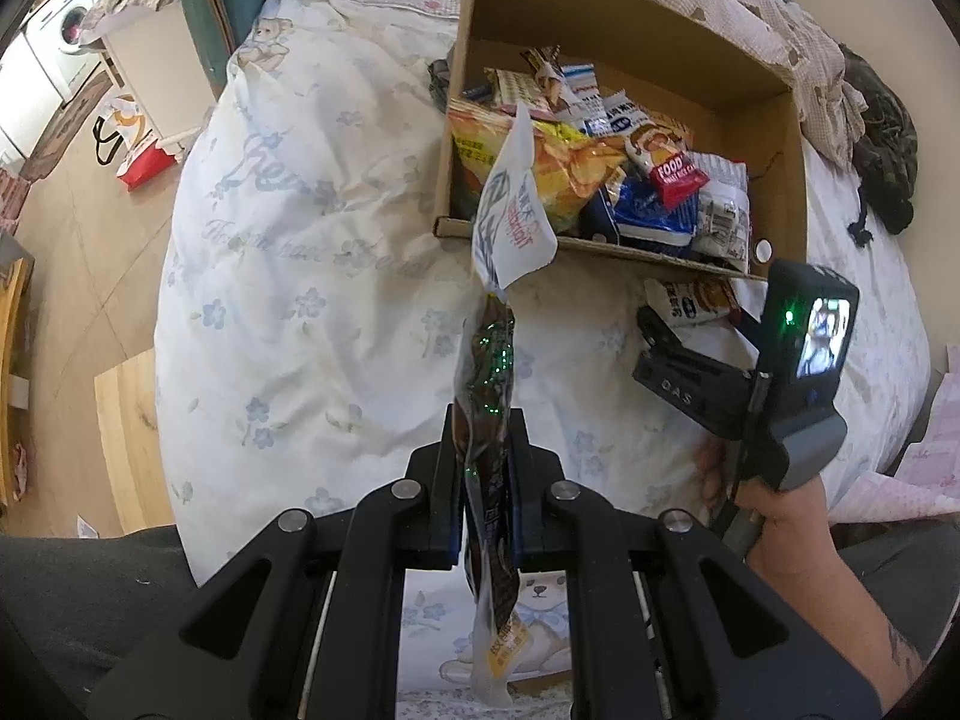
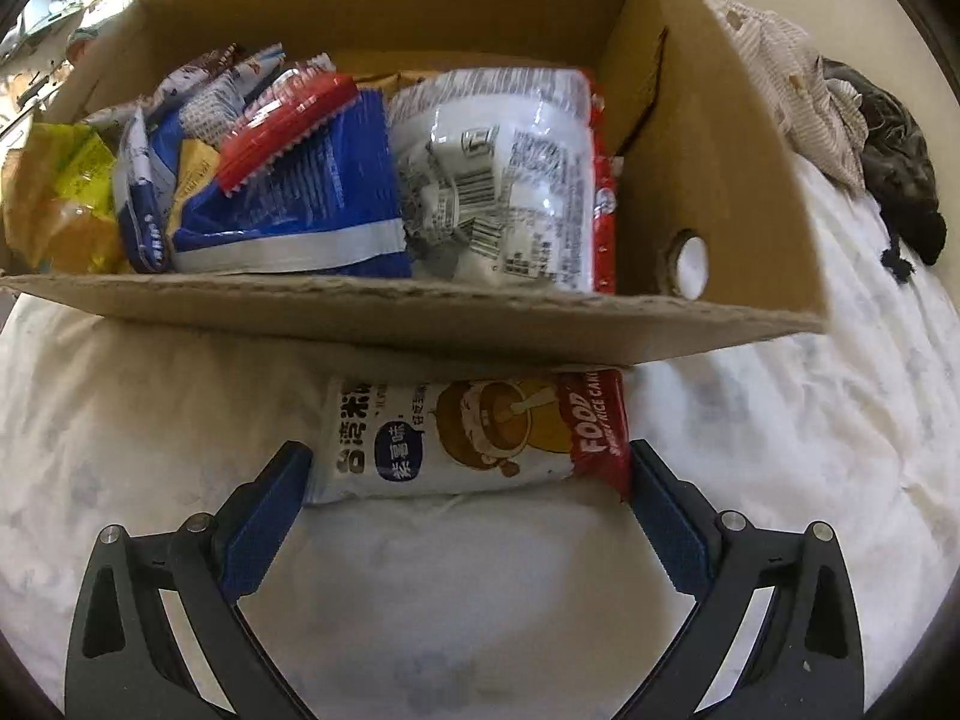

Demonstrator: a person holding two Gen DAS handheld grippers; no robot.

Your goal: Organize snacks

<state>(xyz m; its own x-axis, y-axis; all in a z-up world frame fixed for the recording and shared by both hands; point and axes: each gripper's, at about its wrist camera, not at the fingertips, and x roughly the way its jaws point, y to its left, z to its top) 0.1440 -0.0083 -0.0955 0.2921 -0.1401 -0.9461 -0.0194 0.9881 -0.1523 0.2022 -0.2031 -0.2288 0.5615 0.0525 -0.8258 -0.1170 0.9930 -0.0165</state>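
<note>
My left gripper (image 1: 487,420) is shut on a long dark snack packet (image 1: 487,378) with a white top end, held edge-on above the bed, in front of the cardboard box (image 1: 600,243). The box holds several snack packs, among them a yellow chip bag (image 1: 558,171) and a blue pack (image 2: 312,204). My right gripper (image 2: 471,465) is open, its blue pads either side of a white and red rice cake packet (image 2: 474,435) lying on the bed against the box's near wall (image 2: 420,312). The right gripper also shows in the left wrist view (image 1: 660,330).
The bed (image 1: 312,228) has a white floral sheet. A crumpled blanket (image 1: 750,6) and a dark cloth (image 1: 888,144) lie behind and right of the box. Wooden floor, a red and white bag (image 1: 129,144) and a washing machine (image 1: 66,30) are at the left.
</note>
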